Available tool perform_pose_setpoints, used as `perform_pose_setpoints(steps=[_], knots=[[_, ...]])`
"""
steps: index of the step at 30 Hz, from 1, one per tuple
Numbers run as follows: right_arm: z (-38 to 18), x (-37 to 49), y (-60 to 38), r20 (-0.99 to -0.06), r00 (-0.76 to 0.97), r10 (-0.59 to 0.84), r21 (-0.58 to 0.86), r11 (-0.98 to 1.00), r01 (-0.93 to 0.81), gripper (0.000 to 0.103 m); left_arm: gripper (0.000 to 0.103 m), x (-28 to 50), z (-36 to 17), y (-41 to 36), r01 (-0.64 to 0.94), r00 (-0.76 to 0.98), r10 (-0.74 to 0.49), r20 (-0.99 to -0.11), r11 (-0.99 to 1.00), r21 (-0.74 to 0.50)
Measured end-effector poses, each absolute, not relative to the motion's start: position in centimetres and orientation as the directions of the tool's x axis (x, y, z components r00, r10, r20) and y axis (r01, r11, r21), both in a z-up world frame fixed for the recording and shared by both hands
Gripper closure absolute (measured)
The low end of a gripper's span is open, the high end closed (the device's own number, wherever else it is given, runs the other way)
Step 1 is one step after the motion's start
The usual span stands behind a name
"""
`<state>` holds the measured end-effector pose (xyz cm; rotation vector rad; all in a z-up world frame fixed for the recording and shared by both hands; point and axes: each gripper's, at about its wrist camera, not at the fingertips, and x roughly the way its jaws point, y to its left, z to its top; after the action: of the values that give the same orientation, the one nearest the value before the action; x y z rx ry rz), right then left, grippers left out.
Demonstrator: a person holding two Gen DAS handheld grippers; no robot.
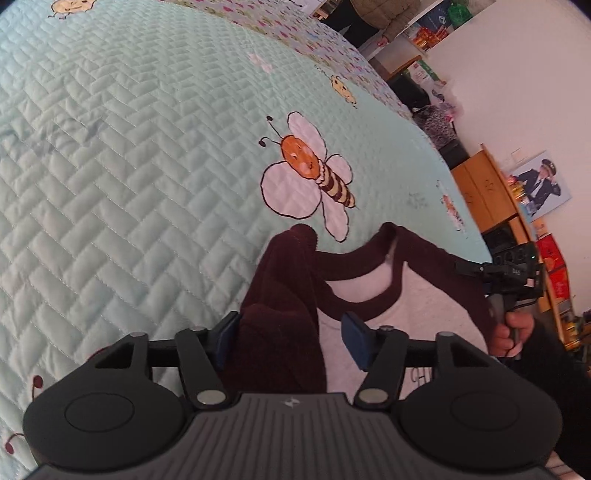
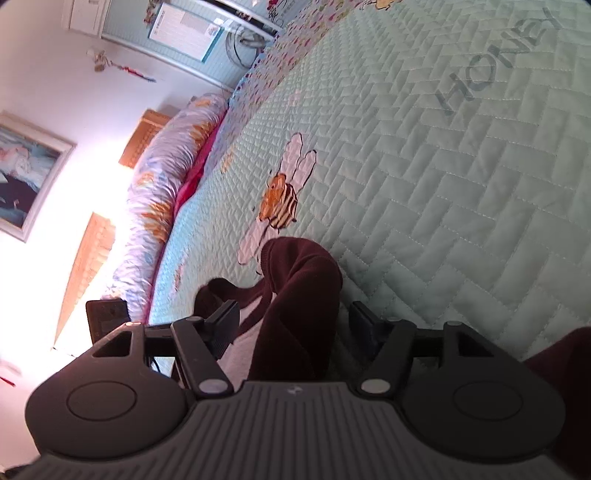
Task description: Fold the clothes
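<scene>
Shirt (image 1: 406, 314), grey body with maroon sleeves, lies on quilt (image 1: 129, 166) by the bee print. Left gripper (image 1: 288, 332) straddles the left sleeve (image 1: 280, 314), jaws fairly wide, pads not pressing. Right gripper (image 2: 291, 328) likewise wide over the other sleeve (image 2: 303, 295). Sleeves look turned in; body folds judged still to do

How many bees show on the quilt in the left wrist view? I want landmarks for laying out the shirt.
3. A big orange-faced bee just beyond the shirt, a small yellow one farther back, and another cut off at the top edge. More may be hidden.
</scene>
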<state>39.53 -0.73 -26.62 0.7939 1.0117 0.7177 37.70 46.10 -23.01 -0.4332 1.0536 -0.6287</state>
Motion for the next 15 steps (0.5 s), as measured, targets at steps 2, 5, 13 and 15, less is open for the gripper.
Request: perform_pose_setpoints(steps=[2,5,13,15], knots=[[-26.7,39.4,-0.9,-0.440,0.354,0.825,0.844,0.515,-0.150,0.036,0.036,37.6,-23.5,46.6,0.249,0.347,-0.670,-0.656,0.740,-0.624],[-27.0,39.4,-0.6,-0.453,0.338,0.825,0.835,0.526,-0.164,0.036,0.038,37.8,-24.4,46.7,0.222,0.339,-0.668,-0.663,0.741,-0.634],[-26.8,39.2,1.2,-0.527,0.348,0.775,0.768,0.610,-0.196,0.070,0.078,36.0,-23.1,42.7,0.260,0.502,-0.435,-0.748,0.900,-0.349],[-26.6,38.9,1.8,-0.571,0.369,0.733,0.722,0.663,-0.200,0.085,0.092,35.7,-22.6,42.8,0.234,0.536,-0.396,-0.745,0.918,-0.320]])
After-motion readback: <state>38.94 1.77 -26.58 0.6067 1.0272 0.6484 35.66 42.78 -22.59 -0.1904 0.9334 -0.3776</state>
